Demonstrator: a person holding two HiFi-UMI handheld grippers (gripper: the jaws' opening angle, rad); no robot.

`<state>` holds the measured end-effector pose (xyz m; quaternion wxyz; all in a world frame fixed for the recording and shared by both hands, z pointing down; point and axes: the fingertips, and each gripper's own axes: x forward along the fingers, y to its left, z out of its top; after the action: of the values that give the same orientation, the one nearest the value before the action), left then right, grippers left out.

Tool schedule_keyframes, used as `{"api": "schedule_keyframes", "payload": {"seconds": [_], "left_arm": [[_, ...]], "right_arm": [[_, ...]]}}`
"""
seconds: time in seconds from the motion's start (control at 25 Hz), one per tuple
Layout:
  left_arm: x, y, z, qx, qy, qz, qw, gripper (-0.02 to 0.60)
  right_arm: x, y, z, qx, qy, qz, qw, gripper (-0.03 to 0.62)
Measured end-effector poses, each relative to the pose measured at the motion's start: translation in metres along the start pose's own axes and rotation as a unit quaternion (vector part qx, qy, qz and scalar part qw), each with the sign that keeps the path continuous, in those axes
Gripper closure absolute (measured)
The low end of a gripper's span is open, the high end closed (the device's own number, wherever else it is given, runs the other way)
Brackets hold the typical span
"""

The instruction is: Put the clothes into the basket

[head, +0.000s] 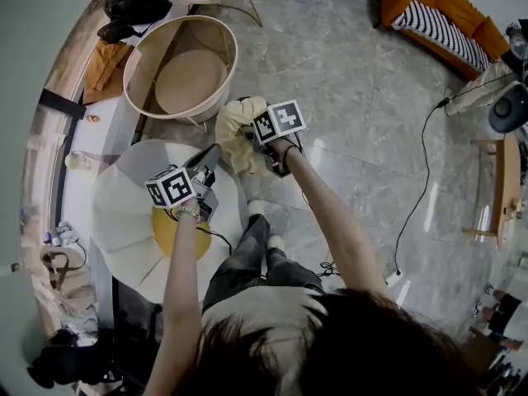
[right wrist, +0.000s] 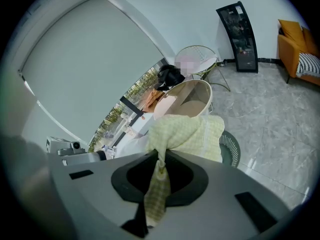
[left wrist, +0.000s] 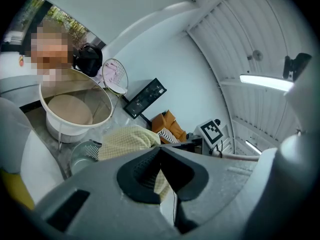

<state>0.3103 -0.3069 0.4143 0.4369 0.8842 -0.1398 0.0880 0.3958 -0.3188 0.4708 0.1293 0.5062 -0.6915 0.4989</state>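
Beside basket [head: 233, 56], above floor [head: 355, 97]: yellow checked garment [head: 235, 134] hanging bunched between both grippers. Right gripper [right wrist: 159, 176] pinching twisted fold, jaws nearly together. Left gripper [left wrist: 161, 176] clamping another edge. Cloth looking light, soft and limp, sagging freely; gathered folds probably offering surest hold. No label or readable writing showing.

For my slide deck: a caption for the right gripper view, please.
Right gripper pinches a pale yellow checked cloth, the round basket beyond it.
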Motion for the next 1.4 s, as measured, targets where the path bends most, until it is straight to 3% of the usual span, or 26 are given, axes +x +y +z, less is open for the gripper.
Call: {"api": "schedule_keyframes", "payload": {"seconds": [0.48,0.88,1.4], "left_arm": [[0.033,0.031,0.016,-0.009,0.030,-0.010,0.9995,0.571],[0.065,0.051,-0.001,-0.023,0.064,-0.009,0.9976,0.571],[0.108,0.080,0.006,-0.027,0.070,-0.011,0.9972,0.571]], "right_arm": [[0.025,-0.025,0.026,0.001,0.007,-0.015,1.000,0.557],[0.042,-0.062,0.022,0.022,0.014,-0.027,0.999,0.557],[0.071,-0.115,0.031,0.028,0.018,-0.041,0.999,0.557]]}}
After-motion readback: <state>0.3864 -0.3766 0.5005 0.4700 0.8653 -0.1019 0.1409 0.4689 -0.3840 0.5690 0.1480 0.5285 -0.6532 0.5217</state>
